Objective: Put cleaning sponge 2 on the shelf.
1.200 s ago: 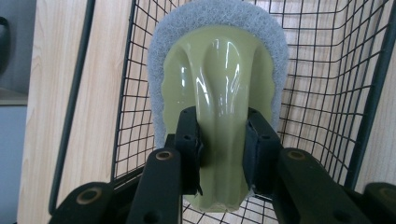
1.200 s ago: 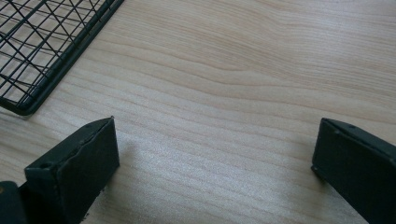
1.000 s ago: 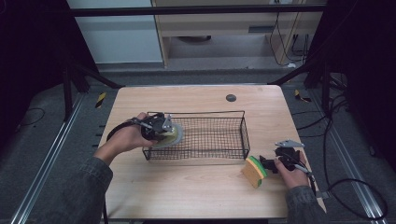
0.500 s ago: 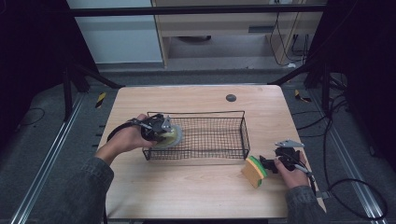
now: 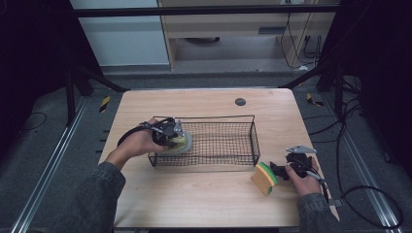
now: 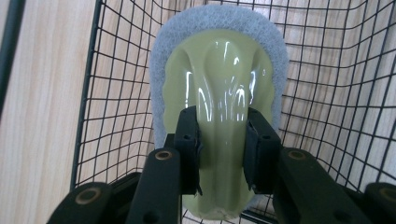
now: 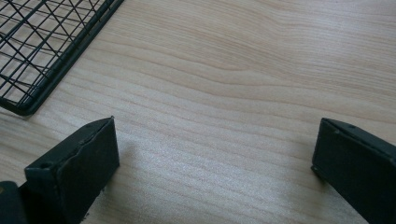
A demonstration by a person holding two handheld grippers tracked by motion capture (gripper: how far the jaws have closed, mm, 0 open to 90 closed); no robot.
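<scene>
The left tool (image 6: 222,149) gripped a pale green scrubber (image 6: 219,93) (white pad underneath) inside the wire basket's (image 5: 252,138) left end. The right tool (image 7: 215,163) stood wide over bare table (image 7: 243,70), with a sponge (image 5: 264,178) just beside it.

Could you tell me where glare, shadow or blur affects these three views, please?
Left gripper view: white glare streaks on the glossy green scrubber, the mesh basket bowed by the lens. Right gripper view: soft shadows on the table by each jaw, near jaw edges slightly soft. High view: the tabletop evenly lit, dark surroundings, the sponge small and a bit soft.
</scene>
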